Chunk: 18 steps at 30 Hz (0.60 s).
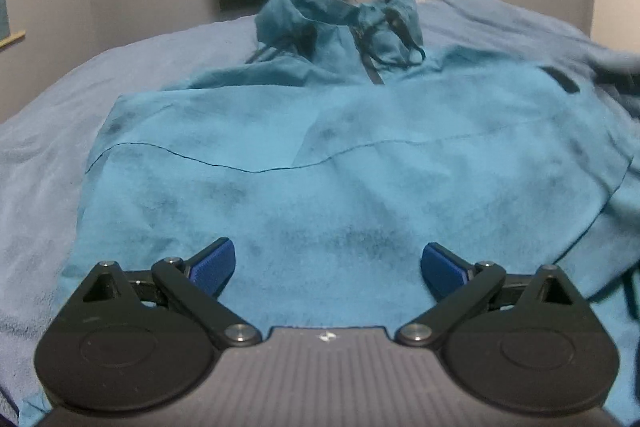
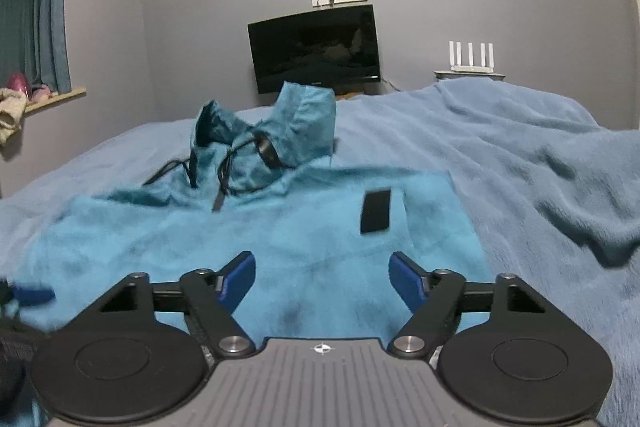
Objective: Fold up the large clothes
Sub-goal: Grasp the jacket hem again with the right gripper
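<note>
While both tongs, left [image 1: 327,267] and right [image 2: 322,277], hover spread and empty over the teal jacket [image 1: 320,163] lying on the bed [image 2: 520,147], each should probably pinch a hem corner evenly. Its long axis runs bottom to top of frame, hood [image 2: 280,131] uppermost.
</note>
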Motion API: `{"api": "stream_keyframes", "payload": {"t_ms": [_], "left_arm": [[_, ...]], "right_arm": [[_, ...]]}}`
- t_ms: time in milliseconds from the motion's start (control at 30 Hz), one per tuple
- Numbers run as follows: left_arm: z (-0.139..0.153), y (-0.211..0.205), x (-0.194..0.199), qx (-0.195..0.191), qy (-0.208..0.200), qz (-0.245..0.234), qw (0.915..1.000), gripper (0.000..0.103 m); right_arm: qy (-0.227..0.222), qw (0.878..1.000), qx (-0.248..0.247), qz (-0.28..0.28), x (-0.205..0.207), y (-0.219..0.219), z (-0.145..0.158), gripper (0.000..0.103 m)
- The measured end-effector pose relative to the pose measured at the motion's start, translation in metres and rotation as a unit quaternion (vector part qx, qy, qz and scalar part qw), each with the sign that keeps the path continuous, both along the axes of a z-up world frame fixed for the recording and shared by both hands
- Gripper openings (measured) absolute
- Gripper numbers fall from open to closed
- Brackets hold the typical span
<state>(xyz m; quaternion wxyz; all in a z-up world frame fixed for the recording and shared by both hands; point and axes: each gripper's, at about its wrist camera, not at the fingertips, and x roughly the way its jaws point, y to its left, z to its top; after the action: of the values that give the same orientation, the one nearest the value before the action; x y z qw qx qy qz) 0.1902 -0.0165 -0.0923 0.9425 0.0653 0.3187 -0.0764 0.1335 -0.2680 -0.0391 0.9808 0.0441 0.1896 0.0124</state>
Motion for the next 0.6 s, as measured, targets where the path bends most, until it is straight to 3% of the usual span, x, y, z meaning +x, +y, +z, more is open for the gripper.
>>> {"api": "stream_keyframes", "payload": {"t_ms": [167, 300, 600], "left_arm": [[-0.003, -0.003, 0.005, 0.004, 0.011, 0.004, 0.9999, 0.103], [-0.003, -0.002, 0.006, 0.001, 0.014, 0.005, 0.9999, 0.103], [0.001, -0.001, 0.010, -0.002, 0.030, -0.001, 0.9996, 0.103]], "right_arm": [[-0.003, 1.000, -0.002, 0.008, 0.076, 0.019, 0.036, 0.076], [0.006, 1.000, -0.017, 0.003, 0.156, 0.046, 0.053, 0.070], [0.007, 0.996, -0.054, -0.077, 0.305, 0.080, 0.064, 0.069]]}}
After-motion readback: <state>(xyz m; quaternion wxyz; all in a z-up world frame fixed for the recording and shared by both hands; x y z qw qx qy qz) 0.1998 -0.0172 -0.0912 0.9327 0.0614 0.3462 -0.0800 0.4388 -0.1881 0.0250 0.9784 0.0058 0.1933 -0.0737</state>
